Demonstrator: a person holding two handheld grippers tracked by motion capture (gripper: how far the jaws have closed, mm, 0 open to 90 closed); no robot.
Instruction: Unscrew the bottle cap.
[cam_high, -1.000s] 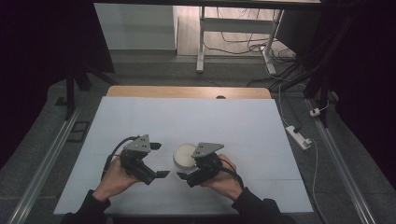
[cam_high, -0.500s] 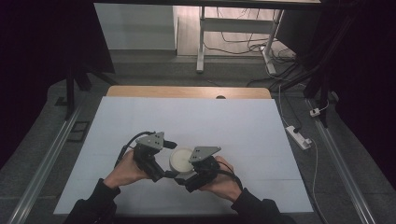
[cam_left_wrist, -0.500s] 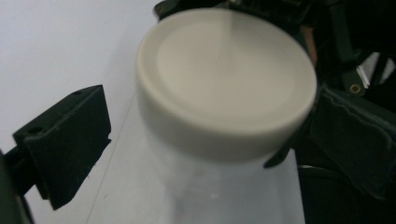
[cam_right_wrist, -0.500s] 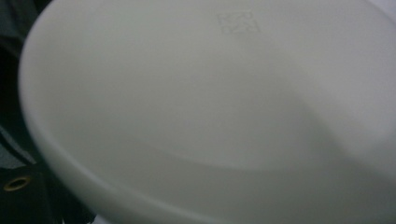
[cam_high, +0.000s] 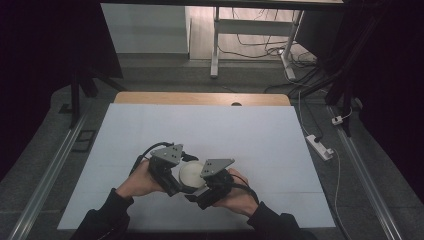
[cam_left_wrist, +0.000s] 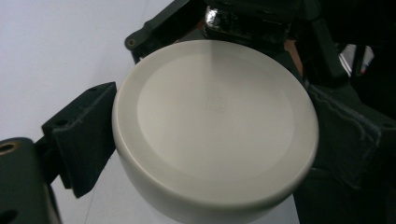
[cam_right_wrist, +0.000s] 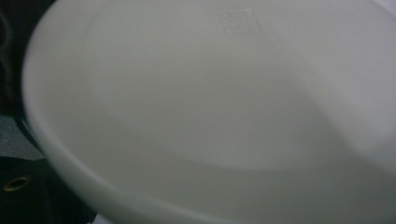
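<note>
White table (cam_high: 250, 130), near edge — a round white lidded container (cam_high: 191, 173) sits between left gripper (cam_high: 172, 175) and right gripper (cam_high: 202, 186). Left jaws flank its rim; whether either grips, I cannot tell. Probably rigid, smooth, slippery — hold the side wall.

faint embossed mark on white lid (cam_left_wrist: 215, 103), too blurred to read
</note>
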